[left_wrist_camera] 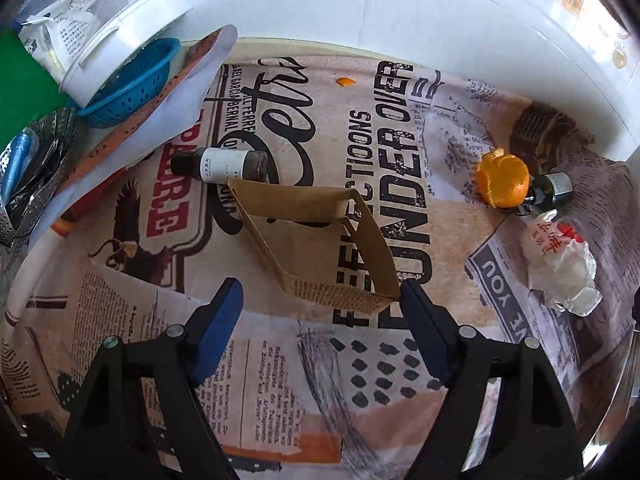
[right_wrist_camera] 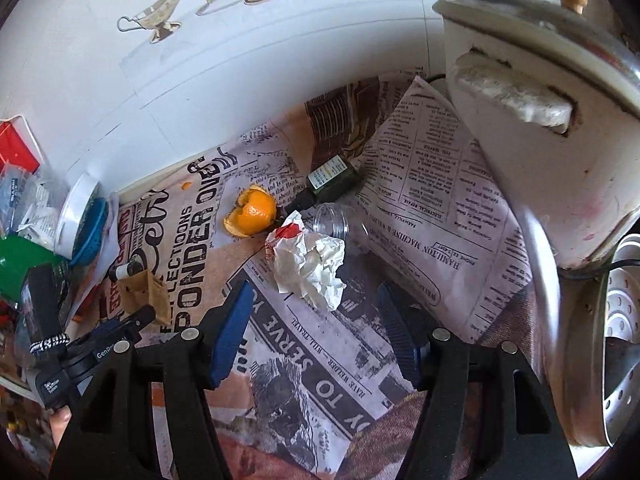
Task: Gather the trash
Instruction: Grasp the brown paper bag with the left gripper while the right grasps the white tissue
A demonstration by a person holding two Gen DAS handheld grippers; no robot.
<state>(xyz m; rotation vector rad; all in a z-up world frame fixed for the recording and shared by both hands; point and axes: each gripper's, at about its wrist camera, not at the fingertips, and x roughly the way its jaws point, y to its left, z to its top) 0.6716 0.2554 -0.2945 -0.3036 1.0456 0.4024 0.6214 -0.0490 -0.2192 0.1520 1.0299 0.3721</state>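
Each wrist camera looked down over its own spread fingers, low above the newspaper-print tablecloth (left_wrist_camera: 280, 380). Both views shared the orange peel (left_wrist_camera: 502, 180) (right_wrist_camera: 252, 216) and crumpled white wrapper (left_wrist_camera: 560, 268) (right_wrist_camera: 310, 268).

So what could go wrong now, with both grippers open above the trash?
The left gripper is at the open cardboard sleeve; squeezing may just flatten it, or nudge the brown bottle lying behind it. The right gripper faces the crumpled wrapper, which touches a clear plastic cup that could roll.
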